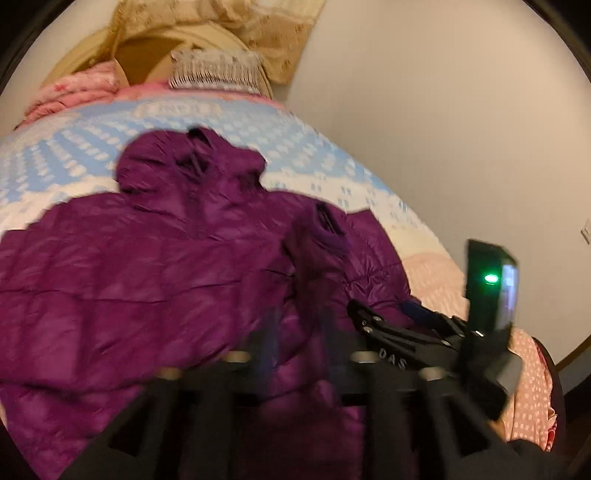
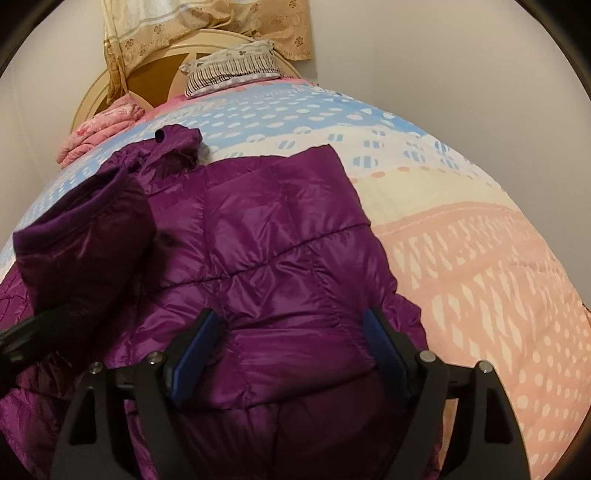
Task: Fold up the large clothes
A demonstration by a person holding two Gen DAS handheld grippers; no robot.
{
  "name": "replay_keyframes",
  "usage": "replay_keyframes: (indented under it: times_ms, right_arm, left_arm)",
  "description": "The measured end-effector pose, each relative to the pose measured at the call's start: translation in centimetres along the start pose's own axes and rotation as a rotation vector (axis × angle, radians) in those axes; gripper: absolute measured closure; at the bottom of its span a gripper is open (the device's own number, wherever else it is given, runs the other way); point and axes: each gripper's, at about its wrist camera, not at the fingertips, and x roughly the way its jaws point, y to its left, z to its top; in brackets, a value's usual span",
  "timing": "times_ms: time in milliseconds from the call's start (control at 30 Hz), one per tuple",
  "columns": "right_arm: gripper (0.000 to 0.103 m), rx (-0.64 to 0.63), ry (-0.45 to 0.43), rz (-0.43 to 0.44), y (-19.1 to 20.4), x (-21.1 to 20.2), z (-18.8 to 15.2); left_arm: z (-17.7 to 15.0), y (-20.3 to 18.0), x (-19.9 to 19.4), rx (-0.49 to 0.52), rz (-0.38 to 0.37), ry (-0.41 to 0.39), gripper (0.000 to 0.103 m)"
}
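A purple puffer jacket (image 2: 280, 258) lies spread on the bed, hood (image 2: 177, 144) towards the headboard. In the right wrist view my right gripper (image 2: 290, 343) stands open low over it, with a puffed fold of the jacket between its blue pads (image 2: 195, 347). A sleeve (image 2: 85, 236) is folded in over the jacket's body at the left, its cuff (image 1: 325, 229) raised in the left wrist view. That view is motion-blurred. My left gripper (image 1: 299, 332) shows smeared fingers standing apart over the jacket, with nothing gripped. The right gripper (image 1: 382, 310) sits just to its right.
The bedspread (image 2: 461, 240), patterned blue, cream and pink, covers the bed. A striped pillow (image 2: 229, 70) and a folded pink blanket (image 2: 99, 129) lie by the headboard (image 2: 155, 85). A curtain (image 2: 207, 26) hangs behind. A plain wall (image 1: 443, 129) runs along the bed's right side.
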Motion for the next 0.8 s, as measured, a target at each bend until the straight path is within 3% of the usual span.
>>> replay_keyframes:
  times_ms: [33,67,167,333,400,500,567,600,633,700,800]
  right_arm:
    - [0.016,0.000,0.002,0.005,0.0,0.0,0.1]
    - [0.015,0.002,0.005,0.017,0.0,0.1,0.1]
    - [0.015,0.029,0.018,0.062,-0.6,-0.4,0.6]
    - [0.014,0.183,-0.102,0.234,-2.4,-5.4,1.8]
    - [0.014,0.168,-0.069,0.287,-1.2,-5.4,2.8]
    - [0.015,0.087,0.013,0.236,1.7,-3.1,3.4]
    - [0.041,0.005,0.121,0.193,3.9,-0.2,3.0]
    - [0.062,-0.027,0.169,0.184,4.7,1.1,2.7]
    - [0.064,-0.068,0.191,0.169,5.7,1.9,2.5]
    - [0.089,-0.138,0.139,0.126,6.5,1.2,3.0]
    - [0.089,-0.141,0.045,0.095,5.7,-1.2,4.4]
  left_arm:
    - [0.0,-0.1,-0.6,-0.002,0.002,-0.017,0.005]
    - [-0.4,-0.1,-1.6,-0.005,-0.005,-0.019,0.001]
    - [-0.5,1.2,-4.1,-0.008,0.006,-0.023,0.001]
    - [-1.4,5.0,-7.9,-0.061,0.099,-0.100,0.001]
    - [-1.3,6.4,-9.1,-0.069,0.165,-0.130,0.001]
    - [-0.4,8.1,-10.7,-0.083,0.242,-0.157,0.001]
    - [0.2,9.2,-11.6,-0.090,0.262,-0.178,0.001]
    - [0.7,9.9,-12.2,-0.095,0.286,-0.187,0.001]
    - [1.0,10.4,-12.5,-0.097,0.303,-0.194,0.001]
    - [2.0,11.7,-13.4,-0.105,0.339,-0.227,0.001]
    - [3.2,13.3,-13.8,-0.136,0.380,-0.263,0.001]
